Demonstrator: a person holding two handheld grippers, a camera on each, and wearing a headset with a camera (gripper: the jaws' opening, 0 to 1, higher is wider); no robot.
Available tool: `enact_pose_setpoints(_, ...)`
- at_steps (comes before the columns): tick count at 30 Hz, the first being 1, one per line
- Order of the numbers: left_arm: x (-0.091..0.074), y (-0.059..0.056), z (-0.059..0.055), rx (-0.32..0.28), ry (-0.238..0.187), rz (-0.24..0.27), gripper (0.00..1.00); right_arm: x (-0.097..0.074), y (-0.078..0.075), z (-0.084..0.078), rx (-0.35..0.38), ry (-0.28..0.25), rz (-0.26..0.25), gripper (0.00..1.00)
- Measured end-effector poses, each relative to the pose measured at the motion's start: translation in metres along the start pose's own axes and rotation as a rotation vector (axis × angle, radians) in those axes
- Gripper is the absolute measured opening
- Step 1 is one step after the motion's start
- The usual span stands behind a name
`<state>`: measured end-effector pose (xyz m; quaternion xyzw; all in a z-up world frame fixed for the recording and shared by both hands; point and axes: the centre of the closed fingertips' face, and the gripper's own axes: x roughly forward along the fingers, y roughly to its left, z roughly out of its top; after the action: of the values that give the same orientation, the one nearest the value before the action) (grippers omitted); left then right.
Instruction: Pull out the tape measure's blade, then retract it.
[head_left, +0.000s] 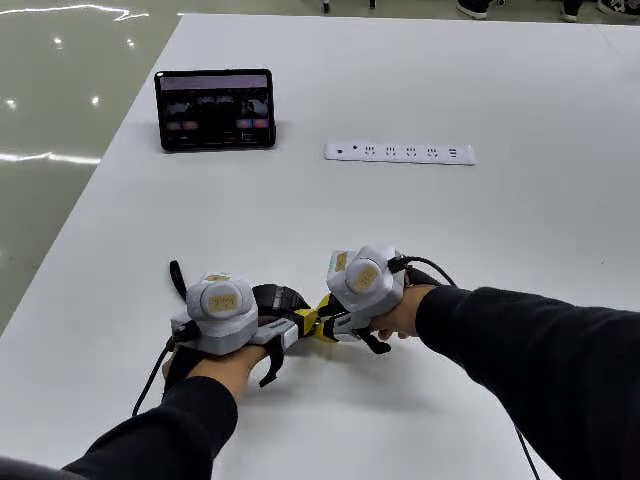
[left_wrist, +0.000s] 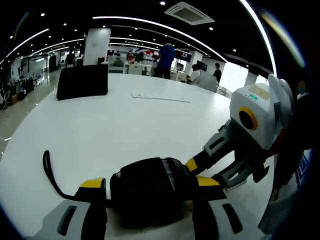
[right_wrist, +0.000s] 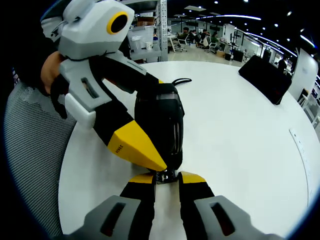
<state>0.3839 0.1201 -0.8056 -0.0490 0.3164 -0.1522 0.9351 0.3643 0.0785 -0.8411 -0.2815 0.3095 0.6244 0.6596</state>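
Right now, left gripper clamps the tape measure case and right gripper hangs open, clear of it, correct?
No: the right gripper view shows the right gripper shut on the blade tip at the tape measure case. The left gripper does clamp it.

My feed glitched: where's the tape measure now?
Low centre in the head view, the tape measure sits in the left gripper, right gripper at its blade end.

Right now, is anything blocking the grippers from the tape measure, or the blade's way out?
Nothing visible does. The left gripper clamps the tape measure, the right gripper pinches its blade tip, and the table beside them is bare; tablet and power strip lie far off.
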Motion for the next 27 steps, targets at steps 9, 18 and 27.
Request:
enact_pose_setpoints(9,-0.008,0.011,0.008,0.011,-0.025,-0.064,1.0,-0.01,0.001,-0.007,0.044,0.013,-0.021,0.33)
enact_pose_setpoints(18,-0.025,0.005,0.009,-0.03,-0.016,-0.208,0.97,-0.035,-0.002,-0.009,0.061,-0.031,-0.06,0.4)
enact_pose_setpoints(27,-0.051,0.019,0.006,0.104,-0.005,-0.217,0.99,-0.078,-0.008,-0.025,0.121,-0.097,-0.145,0.5)
